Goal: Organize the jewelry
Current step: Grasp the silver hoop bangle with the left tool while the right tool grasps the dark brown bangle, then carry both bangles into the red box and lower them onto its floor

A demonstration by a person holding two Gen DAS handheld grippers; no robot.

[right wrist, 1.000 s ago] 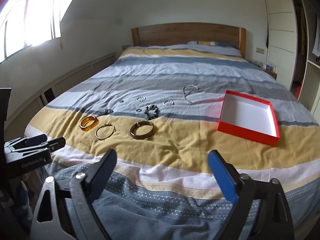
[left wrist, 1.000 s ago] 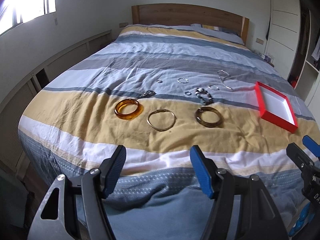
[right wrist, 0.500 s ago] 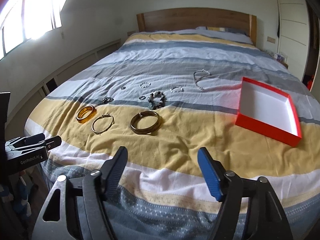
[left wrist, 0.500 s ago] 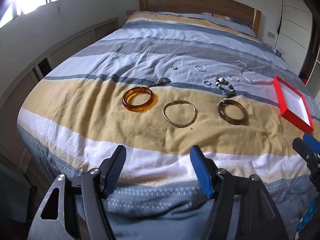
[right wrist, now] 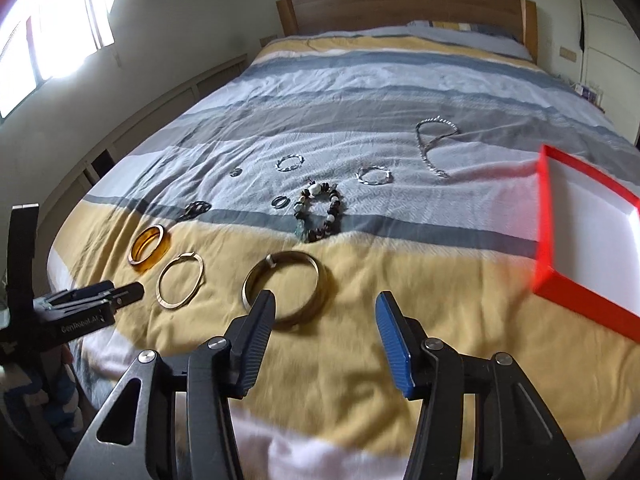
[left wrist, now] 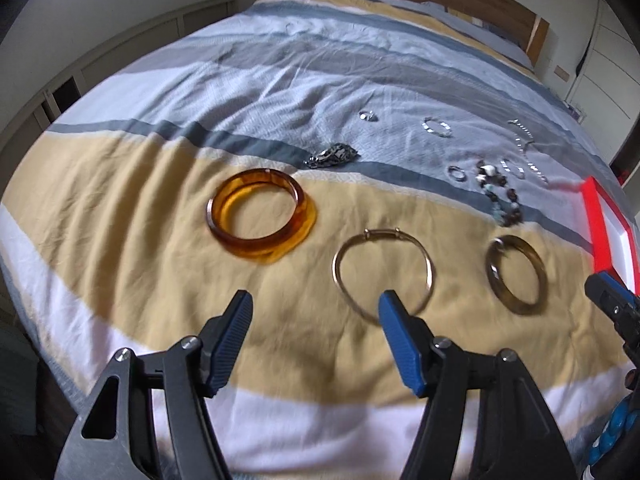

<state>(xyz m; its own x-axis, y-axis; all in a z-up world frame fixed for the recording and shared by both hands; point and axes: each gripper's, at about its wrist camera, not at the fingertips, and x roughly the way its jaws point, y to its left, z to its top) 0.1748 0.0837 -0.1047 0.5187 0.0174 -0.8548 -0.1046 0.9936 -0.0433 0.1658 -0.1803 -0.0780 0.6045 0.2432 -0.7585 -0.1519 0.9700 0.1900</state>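
Observation:
Three bangles lie in a row on the bed's yellow stripe: an amber bangle (left wrist: 260, 214), a thin gold bangle (left wrist: 383, 271) and a dark brown bangle (left wrist: 516, 274). My left gripper (left wrist: 314, 306) is open and empty just short of the amber and gold bangles. My right gripper (right wrist: 324, 306) is open and empty, its left finger in front of the dark brown bangle (right wrist: 282, 288). A beaded bracelet (right wrist: 318, 210), small rings, silver bracelets and a silver chain (right wrist: 432, 140) lie farther back. A red box (right wrist: 588, 236) with a white inside sits at the right.
The striped duvet (right wrist: 360, 92) covers the whole bed, with a wooden headboard (right wrist: 400, 4) at the far end. A low wall ledge (right wrist: 160, 108) runs along the left side. White cupboards (left wrist: 608, 64) stand at the far right.
Both grippers have moved forward and lower over the bed toward the bangles, which now look much larger. Both stay open and empty; no jewelry has moved.

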